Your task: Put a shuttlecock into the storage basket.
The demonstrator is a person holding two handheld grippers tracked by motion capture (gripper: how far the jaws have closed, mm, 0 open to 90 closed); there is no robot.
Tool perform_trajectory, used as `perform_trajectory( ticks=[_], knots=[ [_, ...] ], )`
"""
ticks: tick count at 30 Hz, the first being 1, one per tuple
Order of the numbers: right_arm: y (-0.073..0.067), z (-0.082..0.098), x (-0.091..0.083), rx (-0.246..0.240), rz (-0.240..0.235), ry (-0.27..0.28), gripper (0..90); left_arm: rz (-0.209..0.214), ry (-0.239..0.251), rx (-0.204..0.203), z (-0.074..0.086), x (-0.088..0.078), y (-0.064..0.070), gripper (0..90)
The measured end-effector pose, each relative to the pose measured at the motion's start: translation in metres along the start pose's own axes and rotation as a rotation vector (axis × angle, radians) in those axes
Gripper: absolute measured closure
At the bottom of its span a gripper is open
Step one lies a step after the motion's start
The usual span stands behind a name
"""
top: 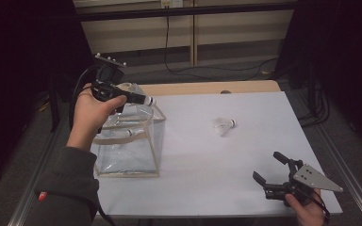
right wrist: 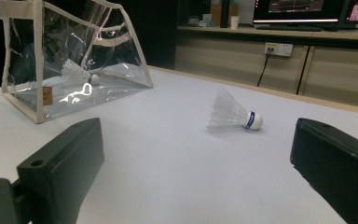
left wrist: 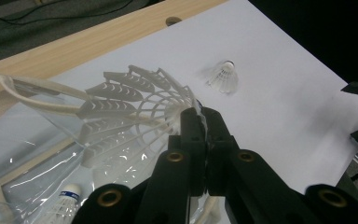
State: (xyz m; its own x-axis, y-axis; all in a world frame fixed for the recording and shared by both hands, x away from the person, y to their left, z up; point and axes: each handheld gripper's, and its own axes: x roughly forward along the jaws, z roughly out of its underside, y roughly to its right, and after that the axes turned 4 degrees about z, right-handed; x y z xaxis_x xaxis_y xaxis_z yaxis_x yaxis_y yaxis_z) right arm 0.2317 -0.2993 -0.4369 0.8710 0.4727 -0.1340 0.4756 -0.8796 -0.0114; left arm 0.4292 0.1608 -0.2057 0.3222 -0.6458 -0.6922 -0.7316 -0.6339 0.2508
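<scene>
The left gripper (top: 139, 99) hangs above the open top of the clear bag (top: 136, 155), at about ten o'clock on the table in the high view. Its jaws are clamped tight on a white shuttlecock (left wrist: 135, 107); in the left gripper view the pads pinch it close to the cork, and the feather skirt fans out toward ten o'clock over the bag mouth. The person's left hand (top: 89, 115) grasps the gripper body from below.

The clear bag stands upright on the white table top (top: 207, 188), with a cream trim and strap handles. A second shuttlecock (right wrist: 77, 72) lies on the bag floor, cork toward three o'clock in the right gripper view.

A third shuttlecock (top: 224, 125) lies on its side on the bare table, near centre, well apart from both the bag and either gripper. In the right gripper view it sits at about one o'clock ahead of the jaws, cork end with a blue band pointing to three o'clock.

The right gripper (top: 268, 172) rests low at about five o'clock on the table, held by the right hand (top: 306, 209). Its jaws stand wide apart, with nothing between them; they point toward the loose shuttlecock.
</scene>
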Motion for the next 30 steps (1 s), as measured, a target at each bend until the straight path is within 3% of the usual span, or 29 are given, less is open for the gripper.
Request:
perform_trajectory(
  ticks=[30],
  knots=[
    [0.000,0.000,0.000,0.002,0.000,0.000,2.4,-0.061,0.012,-0.051,0.009,-0.014,-0.019,89.4]
  ],
)
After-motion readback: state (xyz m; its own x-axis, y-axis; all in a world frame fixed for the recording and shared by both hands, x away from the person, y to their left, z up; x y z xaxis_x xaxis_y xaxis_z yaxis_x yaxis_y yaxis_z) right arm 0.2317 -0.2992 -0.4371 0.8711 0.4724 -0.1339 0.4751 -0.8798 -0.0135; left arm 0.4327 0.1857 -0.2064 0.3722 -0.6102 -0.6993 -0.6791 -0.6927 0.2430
